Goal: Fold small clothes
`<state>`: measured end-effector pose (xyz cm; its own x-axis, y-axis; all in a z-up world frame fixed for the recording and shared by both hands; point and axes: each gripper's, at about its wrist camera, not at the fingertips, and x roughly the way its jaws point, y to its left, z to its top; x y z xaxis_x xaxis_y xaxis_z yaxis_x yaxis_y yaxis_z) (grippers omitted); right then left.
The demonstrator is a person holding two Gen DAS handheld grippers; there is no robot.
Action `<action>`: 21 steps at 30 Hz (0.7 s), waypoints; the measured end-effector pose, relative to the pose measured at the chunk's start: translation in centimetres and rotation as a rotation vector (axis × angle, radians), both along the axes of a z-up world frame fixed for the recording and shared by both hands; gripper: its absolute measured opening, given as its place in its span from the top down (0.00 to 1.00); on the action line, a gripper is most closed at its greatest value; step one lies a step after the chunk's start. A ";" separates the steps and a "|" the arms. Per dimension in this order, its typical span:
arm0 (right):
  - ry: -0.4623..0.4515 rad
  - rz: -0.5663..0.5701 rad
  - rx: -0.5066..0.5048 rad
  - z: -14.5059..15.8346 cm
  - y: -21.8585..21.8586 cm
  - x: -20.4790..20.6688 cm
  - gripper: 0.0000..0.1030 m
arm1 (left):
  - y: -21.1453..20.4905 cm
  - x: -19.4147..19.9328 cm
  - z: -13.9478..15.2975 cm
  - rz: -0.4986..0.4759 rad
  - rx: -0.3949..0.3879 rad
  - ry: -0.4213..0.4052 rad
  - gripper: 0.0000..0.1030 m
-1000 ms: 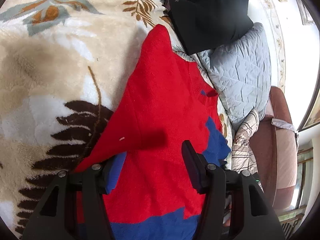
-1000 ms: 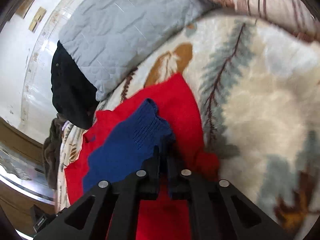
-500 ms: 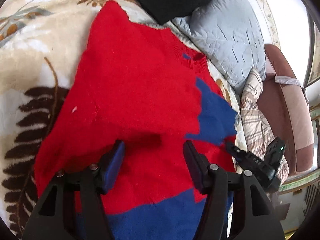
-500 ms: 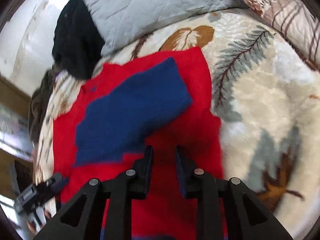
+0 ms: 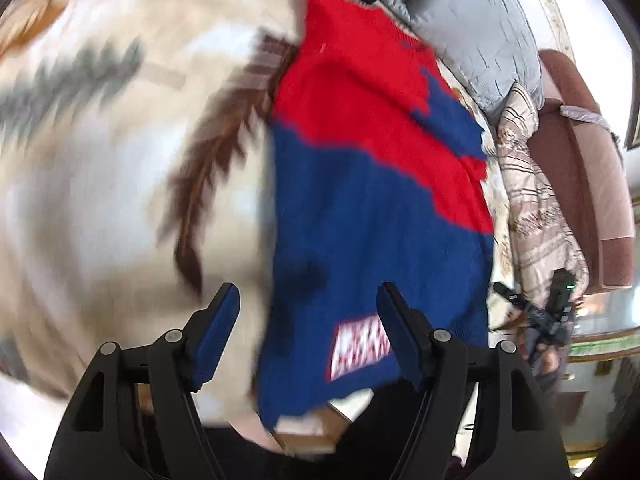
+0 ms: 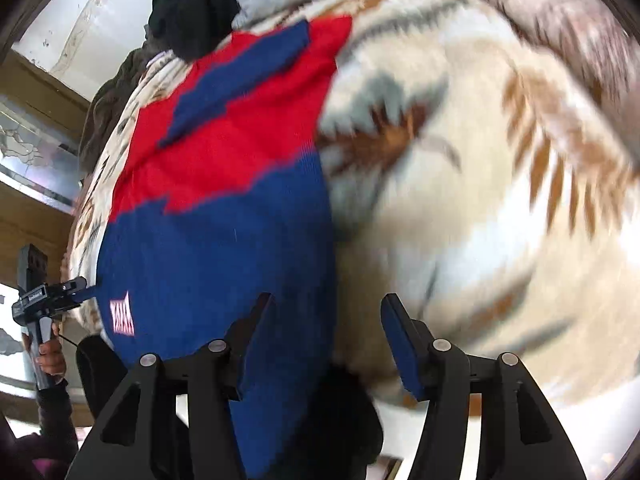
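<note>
A red and blue knit sweater (image 5: 360, 184) lies flat on the leaf-patterned blanket (image 5: 120, 140), sleeves folded in over the body, with a small white-and-red label near its blue hem. It also shows in the right wrist view (image 6: 224, 220). My left gripper (image 5: 308, 324) is open and empty above the hem's left corner. My right gripper (image 6: 326, 336) is open and empty above the hem's right edge. The left gripper also shows at the left edge of the right wrist view (image 6: 48, 300). Both views are blurred by motion.
A grey quilted pillow (image 5: 480, 36) and a black garment (image 6: 192, 4) lie at the head of the bed. A patterned pillow (image 5: 536, 208) and a brown chair (image 5: 592, 160) stand beyond the sweater's right side. The bed's near edge runs under the hem.
Both grippers have pulled back from the sweater's upper part to its blue hem. The right gripper let go of the blue sleeve and opened wide. The sleeve now lies across the chest.
</note>
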<state>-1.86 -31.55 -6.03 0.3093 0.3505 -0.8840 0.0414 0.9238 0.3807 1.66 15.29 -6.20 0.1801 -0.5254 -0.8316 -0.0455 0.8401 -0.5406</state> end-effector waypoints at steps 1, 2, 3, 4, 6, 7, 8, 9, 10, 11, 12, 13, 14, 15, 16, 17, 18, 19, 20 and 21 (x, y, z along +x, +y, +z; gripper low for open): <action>0.013 0.002 0.039 -0.9 0.0 -0.8 0.44 | -0.2 -1.1 -0.4 -0.007 -0.021 0.014 0.31; 0.023 0.006 0.070 -1.3 0.0 -1.4 0.44 | -0.4 -1.7 -0.6 -0.011 -0.032 0.020 0.31; 0.029 0.009 0.099 -1.7 0.1 -1.7 0.44 | -0.9 -2.6 -0.9 -0.023 -0.042 0.029 0.31; 0.032 0.012 0.146 -2.2 0.2 -2.1 0.44 | -1.3 -3.1 -1.1 -0.035 -0.049 0.037 0.31; 0.028 0.018 0.190 -2.5 0.6 -2.6 0.44 | -2.4 -4.0 -1.7 -0.063 -0.034 0.050 0.29; 0.022 0.020 0.211 -2.5 0.7 -2.7 0.44 | -2.8 -4.3 -1.9 -0.070 -0.020 0.056 0.28; 0.017 0.023 0.231 -2.6 0.8 -2.7 0.44 | -3.2 -4.5 -2.2 -0.072 -0.006 0.063 0.27; 0.015 0.032 0.246 -2.5 0.9 -2.8 0.44 | -3.5 -4.7 -2.5 -0.071 -0.005 0.065 0.26; 0.010 0.047 0.246 -2.4 1.2 -2.8 0.44 | -3.8 -4.9 -2.5 -0.071 -0.006 0.062 0.23; 0.003 0.059 0.237 -2.3 1.6 -2.7 0.44 | -4.1 -5.1 -2.5 -0.072 -0.004 0.059 0.22; -0.006 0.082 0.226 -2.1 1.9 -2.8 0.44 | -4.5 -5.3 -2.5 -0.077 0.002 0.058 0.22; -0.014 0.096 0.220 -1.9 2.1 -2.8 0.44 | -4.5 -5.6 -2.6 -0.086 0.008 0.060 0.22; -0.026 0.111 0.221 -1.6 2.3 -2.9 0.44 | -4.8 -5.9 -2.8 -0.098 0.010 0.067 0.25; -0.041 0.133 0.230 -1.2 2.5 -3.0 0.44 | -5.3 -6.1 -3.2 -0.116 0.011 0.081 0.29; -0.054 0.149 0.231 -0.9 2.8 -3.1 0.44 | -5.5 -6.3 -3.4 -0.125 0.019 0.093 0.38; -0.067 0.166 0.221 -0.7 3.1 -3.2 0.48 | -5.4 -6.5 -3.7 -0.130 0.032 0.100 0.48; -0.076 0.187 0.198 -0.6 3.5 -3.2 0.57 | -5.3 -6.6 -3.8 -0.129 0.048 0.098 0.51; -0.077 0.210 0.162 -0.5 3.9 -3.2 0.67 | -5.1 -6.6 -3.8 -0.123 0.062 0.097 0.64; -0.080 0.224 0.141 -0.5 4.0 -3.1 0.82 | -4.8 -6.8 -3.8 -0.112 0.061 0.103 0.85; -0.089 0.233 0.149 -0.4 4.0 -3.1 0.89 | -4.4 -6.8 -3.9 -0.105 0.042 0.110 0.96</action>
